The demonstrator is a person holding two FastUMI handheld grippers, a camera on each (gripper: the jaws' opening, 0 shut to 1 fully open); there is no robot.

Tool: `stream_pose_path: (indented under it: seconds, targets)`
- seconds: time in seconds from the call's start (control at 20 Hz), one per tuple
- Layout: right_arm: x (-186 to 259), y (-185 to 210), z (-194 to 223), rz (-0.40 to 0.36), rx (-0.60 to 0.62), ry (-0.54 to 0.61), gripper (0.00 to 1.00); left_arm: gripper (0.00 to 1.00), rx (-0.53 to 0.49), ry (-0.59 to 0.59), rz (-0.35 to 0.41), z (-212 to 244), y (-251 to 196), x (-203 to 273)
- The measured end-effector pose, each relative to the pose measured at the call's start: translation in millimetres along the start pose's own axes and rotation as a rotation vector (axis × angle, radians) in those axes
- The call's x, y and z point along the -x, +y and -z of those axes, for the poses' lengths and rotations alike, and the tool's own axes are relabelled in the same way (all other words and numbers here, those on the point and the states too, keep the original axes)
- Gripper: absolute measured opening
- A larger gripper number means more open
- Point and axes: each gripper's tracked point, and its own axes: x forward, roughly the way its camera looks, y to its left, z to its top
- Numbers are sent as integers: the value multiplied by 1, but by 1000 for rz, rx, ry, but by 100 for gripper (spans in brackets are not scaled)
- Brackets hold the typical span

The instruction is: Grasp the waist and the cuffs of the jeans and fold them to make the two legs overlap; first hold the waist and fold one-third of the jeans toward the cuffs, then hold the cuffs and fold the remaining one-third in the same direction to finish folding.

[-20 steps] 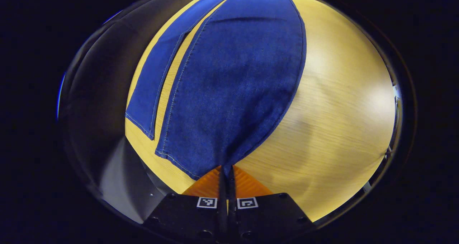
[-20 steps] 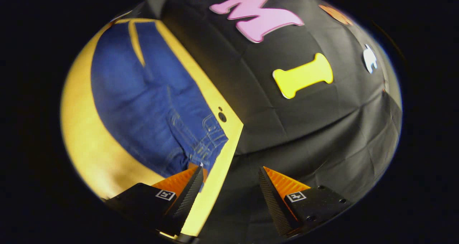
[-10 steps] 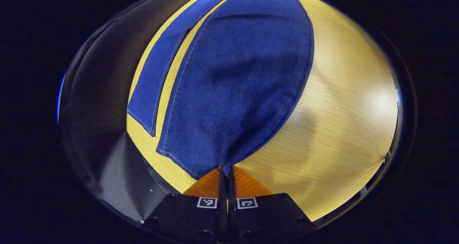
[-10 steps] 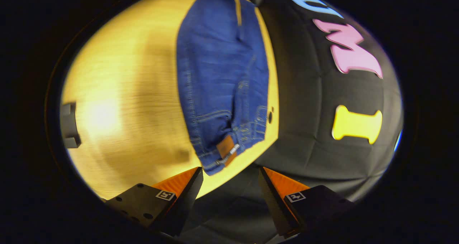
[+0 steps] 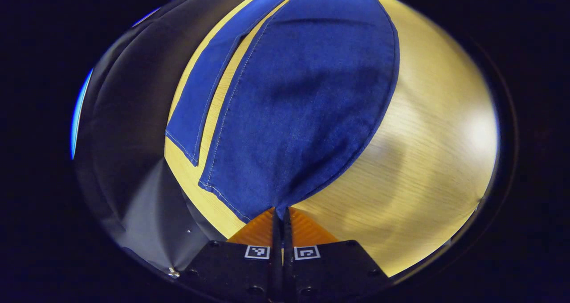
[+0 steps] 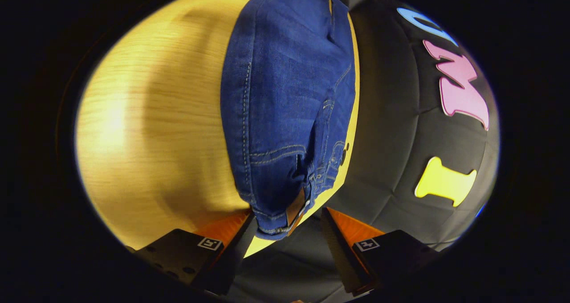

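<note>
- Surface: a pale wooden table [image 5: 427,129], grain visible, with a bright glare patch toward its right side in my left gripper view; the same table [image 6: 156,116] takes up the left part of my right gripper view.
- Room: black cloth booth wall [image 6: 401,160] rises just past the table's far edge in my right gripper view; in my left gripper view the cloth [image 5: 129,116] darkens the left side.
- Jeans [image 5: 303,111]: blue denim lying on the table, long axis running away from my left claw toward the top of that view. Two legs are apart, a strip of table showing between them; the narrower leg's cuff [image 5: 182,147] lies flat near the table edge.
- Left gripper [image 5: 281,214]: my fingers are clenched together on the hem corner of the wider leg, the cloth drawn up to a point between them.
- Right gripper [image 6: 287,223]: my fingers stand spread apart, released; the waist end of the jeans [image 6: 285,116] reaches down between them, its corner overhanging the table edge. Whether either finger touches the denim I cannot tell.
- Differences between views: the waistband stitching, pocket seams and brown patch [image 6: 296,209] appear from my right claw; the leg hems and the gap between the legs appear from my left.
</note>
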Motion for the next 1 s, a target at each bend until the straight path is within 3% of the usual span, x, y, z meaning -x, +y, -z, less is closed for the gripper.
stream_pose_path:
  seconds: [0.1, 0.15, 0.2, 0.35, 0.4, 0.55, 0.8, 1.0]
  targets:
    - [-13, -2, -3, -3, 25, 3, 89, 1, -54, 10, 9, 1, 0, 2]
    - [-18, 2, -3, -35, 0, 11, 88, 6, -74, 16, 15, -1, -1, 3]
    - [-24, 10, -3, -84, -38, 26, 72, 6, -79, 21, 18, 1, -3, 3]
    - [-28, 5, -4, -87, -64, 38, 21, 6, -78, 30, 14, 1, -6, 5]
    - [-27, 8, -1, -110, -105, 41, 24, 6, -73, 30, 12, 1, -8, 6]
    - [-19, 12, 3, -156, -197, 63, 17, 6, -121, 21, -4, 2, -17, 9]
    - [-1, 25, 3, -184, -156, 34, 13, 6, 13, 7, 13, 0, -27, 12]
    - [20, -2, 8, -188, -173, 9, 13, 6, 61, -12, 66, -2, -20, 18]
